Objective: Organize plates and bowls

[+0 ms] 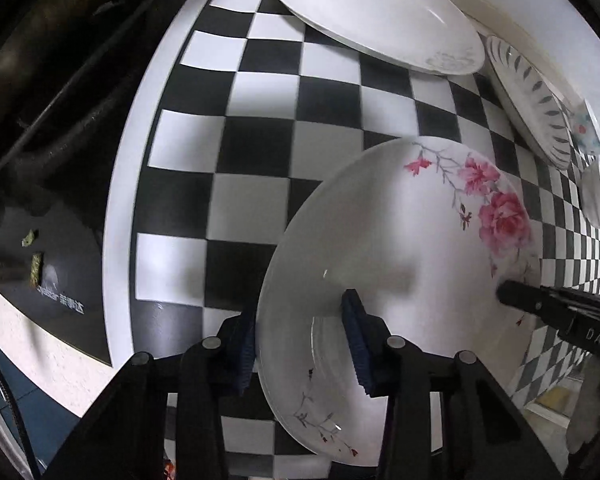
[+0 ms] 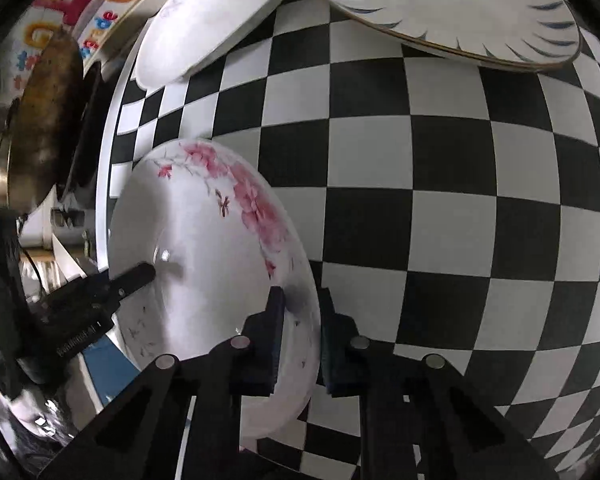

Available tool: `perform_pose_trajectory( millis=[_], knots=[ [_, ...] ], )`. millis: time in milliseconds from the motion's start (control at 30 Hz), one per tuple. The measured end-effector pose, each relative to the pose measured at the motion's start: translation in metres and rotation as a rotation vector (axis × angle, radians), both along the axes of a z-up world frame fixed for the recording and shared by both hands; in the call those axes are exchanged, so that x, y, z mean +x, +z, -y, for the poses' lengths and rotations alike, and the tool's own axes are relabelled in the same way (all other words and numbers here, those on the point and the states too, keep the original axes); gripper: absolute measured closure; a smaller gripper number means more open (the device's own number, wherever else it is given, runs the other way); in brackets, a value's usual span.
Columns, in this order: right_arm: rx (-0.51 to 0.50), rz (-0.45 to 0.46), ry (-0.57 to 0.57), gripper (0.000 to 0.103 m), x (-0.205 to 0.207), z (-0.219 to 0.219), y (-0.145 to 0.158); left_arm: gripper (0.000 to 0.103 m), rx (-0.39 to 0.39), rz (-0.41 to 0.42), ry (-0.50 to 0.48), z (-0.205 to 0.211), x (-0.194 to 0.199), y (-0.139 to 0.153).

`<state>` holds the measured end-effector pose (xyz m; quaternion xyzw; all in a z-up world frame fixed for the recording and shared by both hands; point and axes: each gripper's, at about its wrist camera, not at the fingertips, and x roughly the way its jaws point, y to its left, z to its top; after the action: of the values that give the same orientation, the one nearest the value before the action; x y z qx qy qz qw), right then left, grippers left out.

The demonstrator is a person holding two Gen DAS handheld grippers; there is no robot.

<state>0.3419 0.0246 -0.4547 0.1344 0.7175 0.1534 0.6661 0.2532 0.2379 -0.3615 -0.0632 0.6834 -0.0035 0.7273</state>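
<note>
A white plate with pink flowers (image 1: pixel 412 248) is held over the checkered cloth by both grippers. My left gripper (image 1: pixel 300 320) is shut on its rim, one blue pad on each face. My right gripper (image 2: pixel 300 312) is shut on the opposite rim of the same plate (image 2: pixel 204 240). Each gripper shows in the other's view: the right one (image 1: pixel 548 304) at the plate's far edge, the left one (image 2: pixel 112 284) on its left side. A plain white plate (image 1: pixel 380 12) and a plate with dark leaf strokes (image 1: pixel 532 100) lie further back on the cloth.
The checkered cloth (image 1: pixel 236 128) covers the counter. A dark pan (image 1: pixel 56 60) on a black cooktop stands to the left, also in the right wrist view (image 2: pixel 44 120). A small white dish (image 1: pixel 596 196) sits at the right edge. The leaf-stroke plate (image 2: pixel 452 4) and white plate (image 2: pixel 212 16) lie ahead.
</note>
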Motion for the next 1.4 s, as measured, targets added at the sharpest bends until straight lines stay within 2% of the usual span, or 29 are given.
perform_pose_trajectory(
  millis=[167,400,567,700,733,967,1400],
  knots=[
    [0.009,-0.016,-0.023,0.085,-0.014,0.028,0.012,0.066,0.008,0.013,-0.056,0.044,-0.006,0.012],
    [-0.007,0.005,-0.092,0.085,-0.032,0.124,0.047,0.066,-0.041,0.034,-0.126,0.124,-0.005,0.027],
    [-0.027,0.01,-0.157,0.085,-0.041,0.189,0.056,0.066,-0.069,0.022,-0.183,0.171,0.019,0.029],
    [-0.042,0.009,-0.215,0.085,-0.044,0.23,0.057,0.066,-0.076,0.009,-0.229,0.2,0.027,0.022],
    [-0.046,0.01,-0.224,0.085,-0.045,0.238,0.057,0.066,-0.074,0.005,-0.235,0.208,0.042,0.014],
    [-0.047,-0.003,-0.262,0.085,-0.049,0.256,0.048,0.066,-0.066,-0.013,-0.264,0.235,0.057,-0.001],
    [-0.055,-0.012,-0.3,0.085,-0.057,0.263,0.045,0.066,-0.069,-0.031,-0.309,0.266,0.053,-0.013]
  ],
)
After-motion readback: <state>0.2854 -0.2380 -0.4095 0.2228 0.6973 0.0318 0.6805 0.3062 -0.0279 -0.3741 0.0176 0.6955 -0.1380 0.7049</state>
